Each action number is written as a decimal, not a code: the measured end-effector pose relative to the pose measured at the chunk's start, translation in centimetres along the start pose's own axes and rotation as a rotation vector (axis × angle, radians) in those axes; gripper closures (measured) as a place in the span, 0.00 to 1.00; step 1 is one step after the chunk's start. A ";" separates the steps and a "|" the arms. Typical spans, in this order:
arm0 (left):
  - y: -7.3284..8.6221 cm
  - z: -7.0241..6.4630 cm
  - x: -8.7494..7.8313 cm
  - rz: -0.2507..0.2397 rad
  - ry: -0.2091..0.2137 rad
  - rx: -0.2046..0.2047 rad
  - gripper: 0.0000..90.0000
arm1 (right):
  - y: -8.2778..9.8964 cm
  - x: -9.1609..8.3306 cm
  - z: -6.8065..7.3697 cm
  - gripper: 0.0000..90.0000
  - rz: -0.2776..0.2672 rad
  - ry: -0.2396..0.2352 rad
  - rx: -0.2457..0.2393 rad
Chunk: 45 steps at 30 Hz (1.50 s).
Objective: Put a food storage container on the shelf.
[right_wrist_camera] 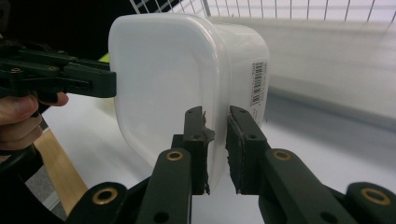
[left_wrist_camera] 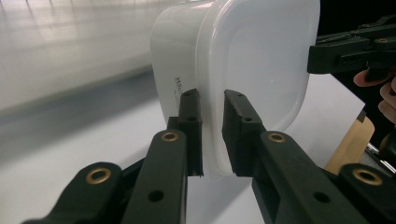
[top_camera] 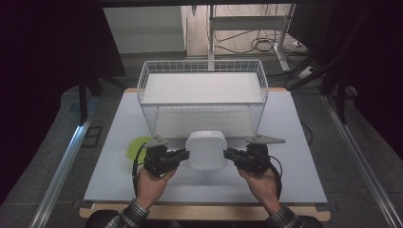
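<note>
Barcode label on white container, print illegible

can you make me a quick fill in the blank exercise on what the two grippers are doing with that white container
1. The left gripper and the right gripper pinch the rim of one white ____ from opposite sides.
2. Behind the container stands a white wire ____.
3. The basket rests on a pale grey ____.
4. On the board, left of the left gripper, lies a flat ____ piece.

Missing words: container; basket; board; yellow-green
</note>
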<state>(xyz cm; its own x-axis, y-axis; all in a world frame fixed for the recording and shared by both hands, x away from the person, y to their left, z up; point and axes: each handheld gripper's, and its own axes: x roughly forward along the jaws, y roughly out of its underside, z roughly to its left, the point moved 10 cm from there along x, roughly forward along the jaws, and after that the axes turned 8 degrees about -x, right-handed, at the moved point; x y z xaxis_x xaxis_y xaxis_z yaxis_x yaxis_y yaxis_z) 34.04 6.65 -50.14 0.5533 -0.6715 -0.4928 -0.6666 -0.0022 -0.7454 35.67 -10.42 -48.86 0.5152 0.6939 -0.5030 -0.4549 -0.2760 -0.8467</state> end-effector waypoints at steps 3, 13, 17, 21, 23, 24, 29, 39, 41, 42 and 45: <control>-1.0 -0.1 -0.3 -0.019 -0.006 0.012 0.88 | -1.0 -0.1 0.0 0.88 -0.015 0.005 -0.016; -4.0 -0.5 -1.4 -0.063 -0.011 0.040 0.88 | -4.2 -0.7 0.0 0.88 -0.061 0.011 -0.043; -5.0 -0.6 -1.7 -0.079 -0.006 0.044 0.88 | -5.3 -1.0 0.0 0.88 -0.070 0.016 -0.053; -6.1 -0.7 -2.2 -0.094 -0.005 0.043 0.88 | -6.6 -1.2 -0.1 0.88 -0.082 0.014 -0.055; -6.8 -0.8 -2.4 -0.103 -0.010 0.047 0.88 | -7.3 -1.3 0.0 0.88 -0.087 0.014 -0.057; -7.1 -0.8 -2.6 -0.107 -0.010 0.051 0.88 | -7.7 -1.3 0.0 0.88 -0.092 0.015 -0.063; -8.8 -1.1 -3.5 -0.128 -0.015 0.064 0.88 | -9.5 -1.6 0.1 0.88 -0.111 0.017 -0.081; -12.2 -1.3 -4.9 -0.155 -0.025 0.080 0.88 | -13.3 -1.8 0.2 0.88 -0.150 0.017 -0.098; -12.8 -1.3 -5.0 -0.159 -0.025 0.082 0.88 | -13.9 -1.8 0.1 0.88 -0.154 0.015 -0.096; -13.1 -1.2 -5.1 -0.160 -0.025 0.083 0.88 | -14.2 -1.8 0.1 0.88 -0.161 0.015 -0.095; -14.0 -1.2 -5.1 -0.164 -0.020 0.083 0.87 | -15.0 -1.8 -0.1 0.88 -0.165 0.022 -0.099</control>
<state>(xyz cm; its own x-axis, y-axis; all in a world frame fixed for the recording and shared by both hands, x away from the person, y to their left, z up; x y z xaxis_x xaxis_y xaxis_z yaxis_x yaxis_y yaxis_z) 39.96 9.23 -36.69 0.6616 -0.6521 -0.3703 -0.5235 -0.0481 -0.8507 41.65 -7.66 -35.25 0.5931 0.7209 -0.3585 -0.2893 -0.2247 -0.9305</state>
